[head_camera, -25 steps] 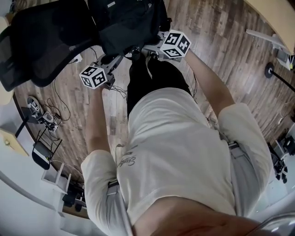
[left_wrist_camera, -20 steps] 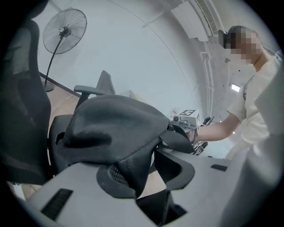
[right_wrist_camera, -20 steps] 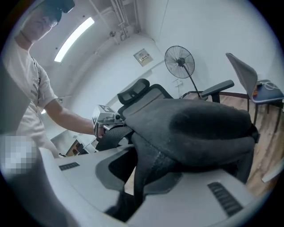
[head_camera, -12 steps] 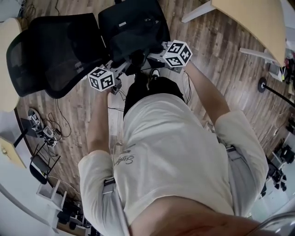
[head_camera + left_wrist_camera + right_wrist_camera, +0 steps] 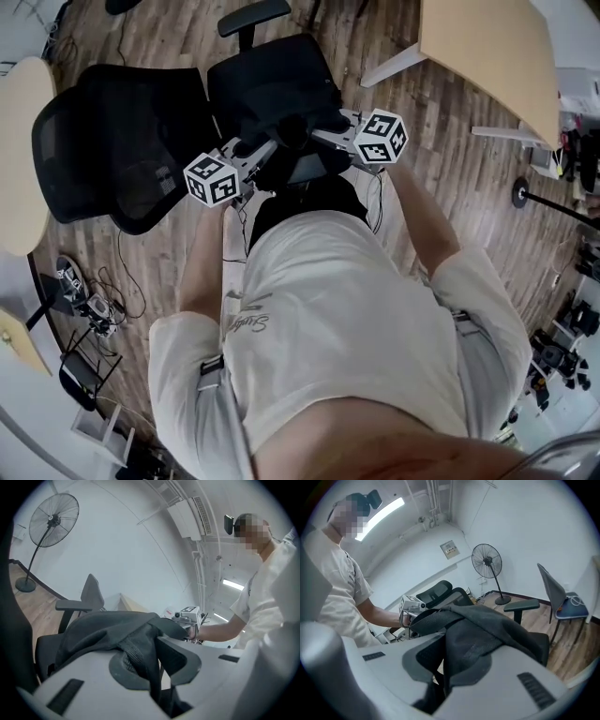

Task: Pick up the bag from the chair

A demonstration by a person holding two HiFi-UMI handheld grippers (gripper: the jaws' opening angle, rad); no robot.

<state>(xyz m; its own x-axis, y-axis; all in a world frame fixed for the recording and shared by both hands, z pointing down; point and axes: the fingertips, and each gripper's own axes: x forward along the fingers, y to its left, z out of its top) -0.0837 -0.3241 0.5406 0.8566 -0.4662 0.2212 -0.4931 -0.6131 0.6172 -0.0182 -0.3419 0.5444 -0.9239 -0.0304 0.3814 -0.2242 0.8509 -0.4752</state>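
Fingers (image 5: 89, 688) of left gripper (image 5: 154, 663) and right gripper (image 5: 445, 667) are clamping the bag (image 5: 105, 630) above the chair (image 5: 72, 605), each gripper view showing the other.

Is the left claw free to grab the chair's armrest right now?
Probably not: the left claw is shut on the bag, and the armrest sits beyond the bag.

Chair (image 5: 253, 14) seat under bag (image 5: 487, 625), table (image 5: 478, 56) cropped
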